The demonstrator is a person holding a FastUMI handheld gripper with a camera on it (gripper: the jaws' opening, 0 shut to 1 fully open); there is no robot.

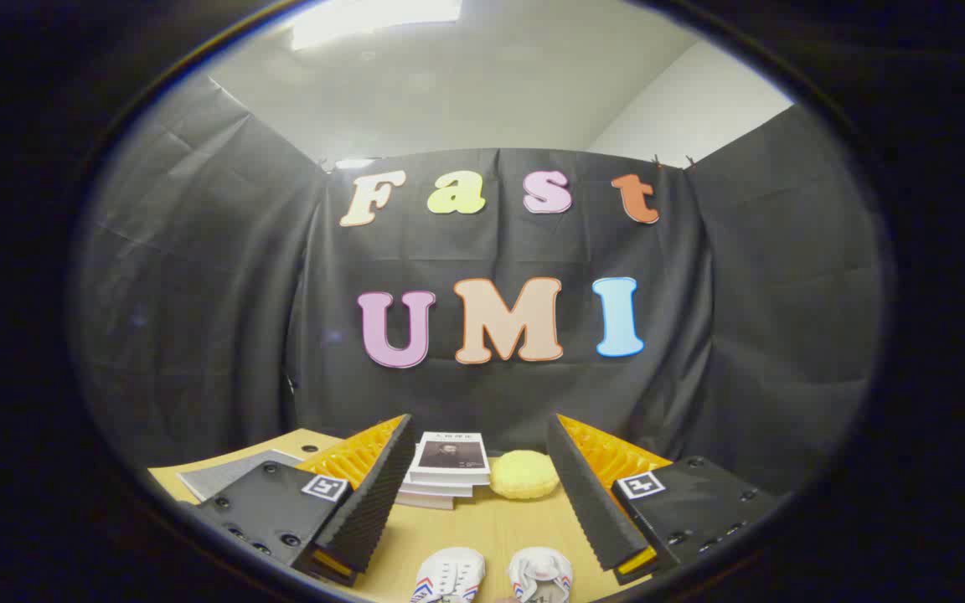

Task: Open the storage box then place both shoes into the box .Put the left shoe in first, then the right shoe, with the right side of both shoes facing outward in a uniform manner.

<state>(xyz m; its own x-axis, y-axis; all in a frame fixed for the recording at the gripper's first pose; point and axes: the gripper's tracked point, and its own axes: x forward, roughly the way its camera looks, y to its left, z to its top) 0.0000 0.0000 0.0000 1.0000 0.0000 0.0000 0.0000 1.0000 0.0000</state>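
Observation:
My gripper (pixel 482 456) hangs above the wooden table (pixel 482 528) with its two ribbed black fingers (pixel 369 502) spread wide and nothing between them. Two white shoes with red and blue side stripes lie side by side on the table below and between the fingers, toes pointing away from me: one shoe (pixel 449 576) on the left, the other shoe (pixel 541 574) on the right. Only their front parts are visible. I cannot see a storage box.
A stack of books (pixel 446 469) sits at the far side of the table between the fingers. A round yellow sponge-like object (pixel 524 475) lies next to it on the right. A grey sheet (pixel 227 473) lies at the far left. Black cloth walls surround the table.

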